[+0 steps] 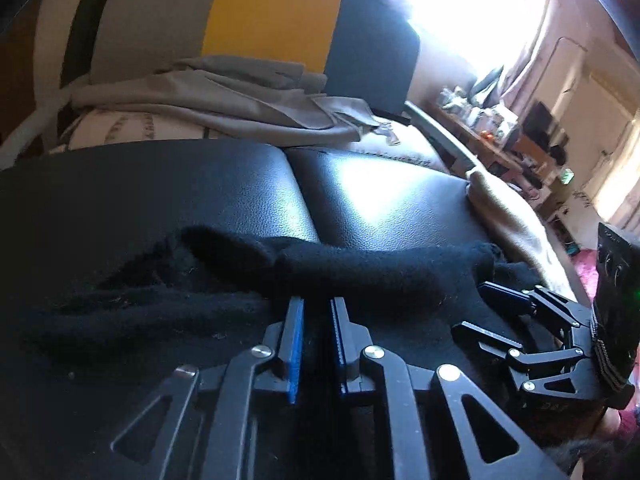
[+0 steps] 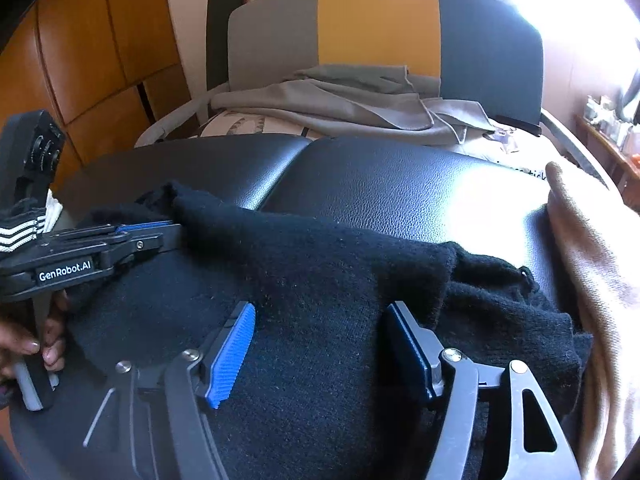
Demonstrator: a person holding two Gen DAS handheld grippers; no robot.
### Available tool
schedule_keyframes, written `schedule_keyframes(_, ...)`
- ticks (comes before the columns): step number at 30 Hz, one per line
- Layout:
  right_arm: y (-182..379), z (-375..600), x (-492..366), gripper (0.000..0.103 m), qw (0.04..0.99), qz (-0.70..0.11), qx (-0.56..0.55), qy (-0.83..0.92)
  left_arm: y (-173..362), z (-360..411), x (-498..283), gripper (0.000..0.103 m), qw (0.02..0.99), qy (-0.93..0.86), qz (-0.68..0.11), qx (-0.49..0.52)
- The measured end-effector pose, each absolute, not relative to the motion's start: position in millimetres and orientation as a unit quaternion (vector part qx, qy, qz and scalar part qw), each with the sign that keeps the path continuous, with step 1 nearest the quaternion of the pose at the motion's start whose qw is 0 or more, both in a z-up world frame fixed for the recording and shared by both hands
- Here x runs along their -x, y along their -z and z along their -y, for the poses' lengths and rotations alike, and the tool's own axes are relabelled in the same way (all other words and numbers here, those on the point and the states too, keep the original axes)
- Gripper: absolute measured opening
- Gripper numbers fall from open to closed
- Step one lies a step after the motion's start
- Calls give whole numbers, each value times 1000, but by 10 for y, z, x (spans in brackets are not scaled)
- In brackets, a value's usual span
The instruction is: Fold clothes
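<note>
So the black knit garment (image 2: 320,280) is lying bunched up on a black leather-look cushioned surface (image 2: 400,184), pebbly grain with a seam down the middle, and one folded-over thick edge runs across it (image 1: 380,268). It's fuzzy, kinda woolly, with bits of lint on it. The right tongs (image 2: 320,320) sit over the middle of the fabric with their ribbed blue pads (image 2: 234,354) wide apart, nothing pinched, just knit underneath them. The left tongs (image 1: 316,308) point down at the folded edge with their blue pads (image 1: 296,344) close together but with a narrow gap; tips are right at the fabric and I honestly can't tell if any of it is caught between them. From the right wrist view you can read "GenRobot.AI" in white on the side of the left tongs (image 2: 168,232), and a person's fingers (image 2: 44,344) are wrapped round its grey handle, striped cuff just above. Beyond the cushion there's a crumpled grey cloth (image 2: 352,100) against a grey, yellow and dark blue panelled backrest (image 2: 380,24), and a tan blanket (image 2: 592,264) draped off the right side.
</note>
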State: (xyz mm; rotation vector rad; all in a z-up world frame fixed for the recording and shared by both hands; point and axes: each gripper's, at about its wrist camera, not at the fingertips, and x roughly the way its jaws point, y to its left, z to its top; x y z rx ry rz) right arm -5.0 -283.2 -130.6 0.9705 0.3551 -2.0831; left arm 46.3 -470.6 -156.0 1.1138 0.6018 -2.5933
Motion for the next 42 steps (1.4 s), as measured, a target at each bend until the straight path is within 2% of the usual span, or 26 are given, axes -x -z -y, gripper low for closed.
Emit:
schedule_keyframes(1, 1305, 2832, 47, 70, 396, -141, -383, 823, 1533, 4687, -476, 27, 136, 888, -205, -388)
schedule_keyframes(7, 1287, 2834, 22, 73, 390, -145, -383, 825, 1283, 4425, -843, 28, 166, 887, -190, -387)
schedule_keyframes(10, 1221, 2787, -43, 78, 377, -143, -396, 825, 1205, 4272, -1155, 28, 171, 888, -184, -384)
schedule_keyframes(15, 1053, 2449, -411, 91, 391, -90, -402, 823, 1244, 4046, -1623, 29, 178, 883, -175, -396)
schedule_keyframes(20, 995, 1896, -919, 94, 423, -49, -418, 802, 1281, 3943, -2185, 29, 174, 881, -201, -391)
schedule_keyframes(23, 973, 1374, -1084, 103, 428, 14, -444, 787, 1309, 3971, -2610, 30, 183, 877, -219, -386)
schedule_keyframes(28, 1233, 377, -1174, 103, 382, 147, -530, 743, 1464, 4145, -3326, 30, 214, 851, -280, -389)
schedule_keyframes(32, 1329, -116, -1301, 103, 362, 208, -525, 741, 1524, 4164, -3780, 30, 243, 837, -296, -391)
schedule_keyframes(36, 1408, -260, -1376, 103, 381, 244, -518, 726, 1562, 4067, -3913, 31, 222, 844, -291, -392)
schedule_keyframes(37, 1424, -252, -1402, 102, 391, 245, -515, 722, 1563, 4023, -3919, 32, 214, 848, -284, -393)
schedule_keyframes(38, 1434, -216, -1425, 95, 402, 244, -513, 718, 1567, 3980, -3899, 33, 200, 851, -281, -396)
schedule_keyframes(39, 1449, -175, -1445, 81, 414, 244, -512, 712, 1564, 3943, -3884, 34, 194, 853, -274, -400)
schedule_keyframes(40, 1483, -118, -1459, 71, 426, 245, -517, 701, 1562, 3908, -3890, 34, 188, 855, -271, -400)
schedule_keyframes(41, 1527, -55, -1474, 56, 430, 240, -522, 696, 1561, 3875, -3898, 34, 182, 857, -269, -400)
schedule_keyframes(42, 1561, 3, -1484, 46, 432, 232, -522, 698, 1567, 3864, -3921, 36, 177, 857, -276, -398)
